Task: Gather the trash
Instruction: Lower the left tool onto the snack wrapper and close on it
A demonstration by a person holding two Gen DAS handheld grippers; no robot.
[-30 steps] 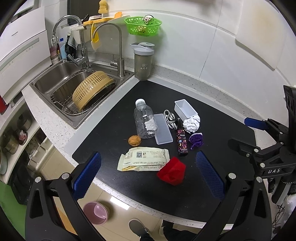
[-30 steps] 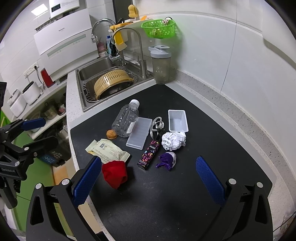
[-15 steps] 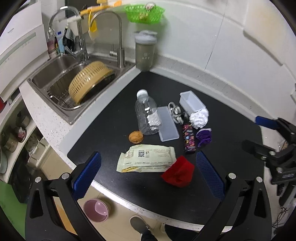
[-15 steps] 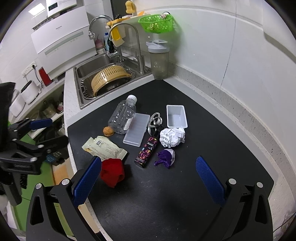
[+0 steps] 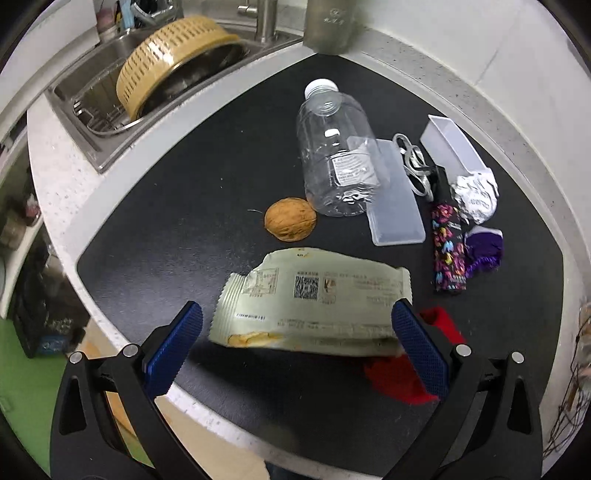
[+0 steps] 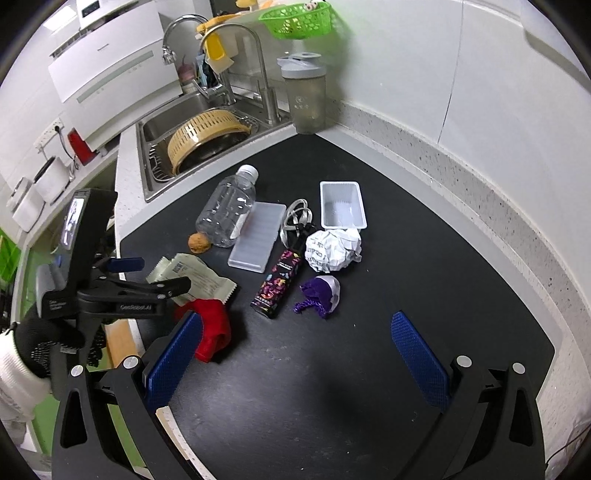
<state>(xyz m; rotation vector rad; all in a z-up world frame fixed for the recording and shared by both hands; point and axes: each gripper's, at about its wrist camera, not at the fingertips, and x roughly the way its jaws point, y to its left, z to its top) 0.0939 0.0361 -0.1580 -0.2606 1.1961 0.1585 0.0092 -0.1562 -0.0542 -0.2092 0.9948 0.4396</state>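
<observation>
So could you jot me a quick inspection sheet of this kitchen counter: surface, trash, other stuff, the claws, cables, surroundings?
Surface: black mat on a speckled counter, dry-looking.
Job's things: pale wrapper, red scrap, walnut, clear bottle lying down, paper ball, patterned wrapper, purple scrap.
Clutter: flat lid, white tray.
Claws: left claw open, low over the pale wrapper, fingers either side; right claw open, over bare mat.
Cables: coiled grey cord between lid and tray.
Surroundings: sink with yellow colander, shaker cup, green basket.
</observation>
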